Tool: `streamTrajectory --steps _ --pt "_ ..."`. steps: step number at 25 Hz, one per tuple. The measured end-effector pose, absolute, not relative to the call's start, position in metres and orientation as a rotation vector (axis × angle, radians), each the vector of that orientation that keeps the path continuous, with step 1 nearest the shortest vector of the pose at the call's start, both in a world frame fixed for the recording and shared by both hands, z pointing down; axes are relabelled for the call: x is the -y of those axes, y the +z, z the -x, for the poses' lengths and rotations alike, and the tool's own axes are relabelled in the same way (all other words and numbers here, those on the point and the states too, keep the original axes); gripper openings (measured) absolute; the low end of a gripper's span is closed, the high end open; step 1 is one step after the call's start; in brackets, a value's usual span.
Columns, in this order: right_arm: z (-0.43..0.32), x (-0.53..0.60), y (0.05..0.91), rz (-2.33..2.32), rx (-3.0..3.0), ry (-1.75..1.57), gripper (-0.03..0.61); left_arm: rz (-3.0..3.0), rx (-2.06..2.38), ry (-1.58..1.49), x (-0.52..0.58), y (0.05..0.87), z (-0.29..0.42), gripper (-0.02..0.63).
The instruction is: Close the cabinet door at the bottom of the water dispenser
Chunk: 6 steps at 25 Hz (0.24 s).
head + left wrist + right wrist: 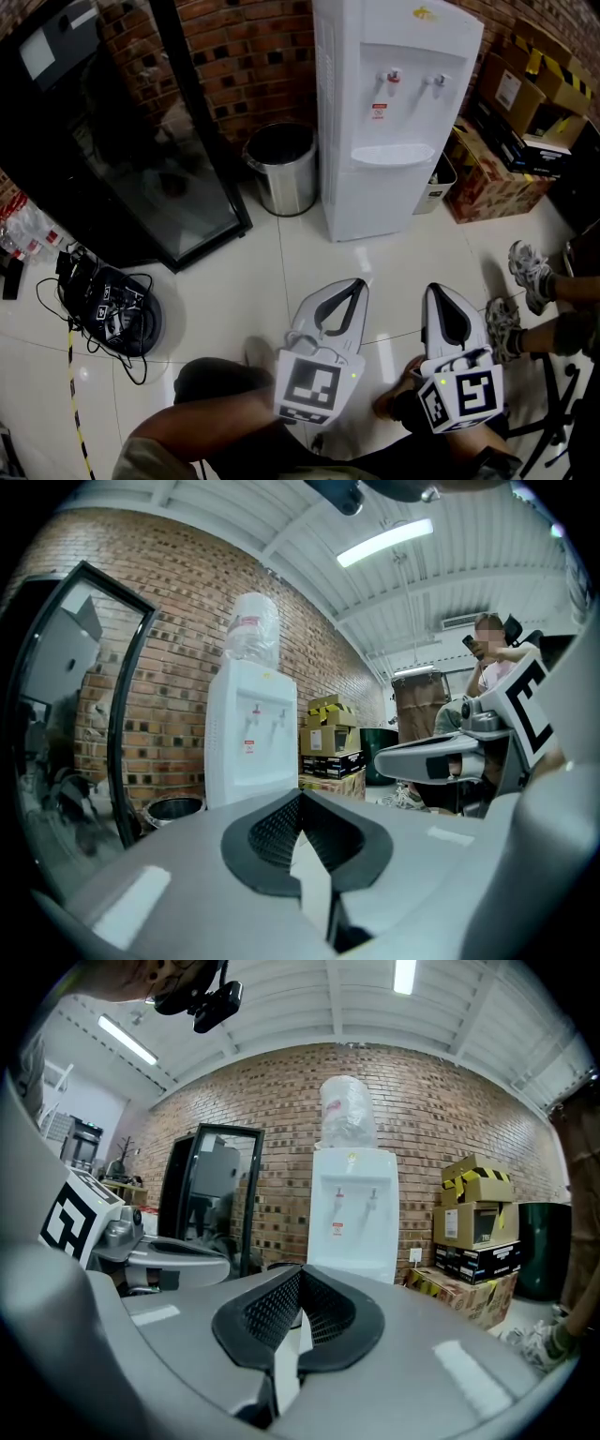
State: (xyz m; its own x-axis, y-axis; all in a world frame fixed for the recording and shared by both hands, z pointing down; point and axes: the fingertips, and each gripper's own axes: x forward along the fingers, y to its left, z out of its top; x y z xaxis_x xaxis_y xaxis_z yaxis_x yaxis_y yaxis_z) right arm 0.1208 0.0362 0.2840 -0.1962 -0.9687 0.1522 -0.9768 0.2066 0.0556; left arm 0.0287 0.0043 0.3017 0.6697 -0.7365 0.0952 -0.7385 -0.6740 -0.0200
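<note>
White water dispenser (394,112): standing upright against the brick wall (244,56), between a metal bin (281,169) and cardboard boxes (487,178).
Cabinet door (380,202): sitting in the dispenser's lower front and facing the person. It is looking flush from the head view, though a slight gap cannot be ruled out.
Left claw (359,283): hovering over the floor (244,281) with its pads pressing together on nothing.
Right claw (437,291): also closed and empty, pointing straight at the dispenser.
Key relation: the door is lying ahead of both claws, well apart across bare tile. Both tips are sitting about equally near, and the right one is probably aiming more squarely.
</note>
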Motion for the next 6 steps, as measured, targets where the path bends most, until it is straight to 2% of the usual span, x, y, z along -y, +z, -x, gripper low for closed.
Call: streamTrajectory --steps 6 --pt "-0.1203 -0.0348 0.2842 -1.883 2.318 0.084 0.0 -2.845 1.256 0.145 -0.004 0.3026 -0.0303 0.0"
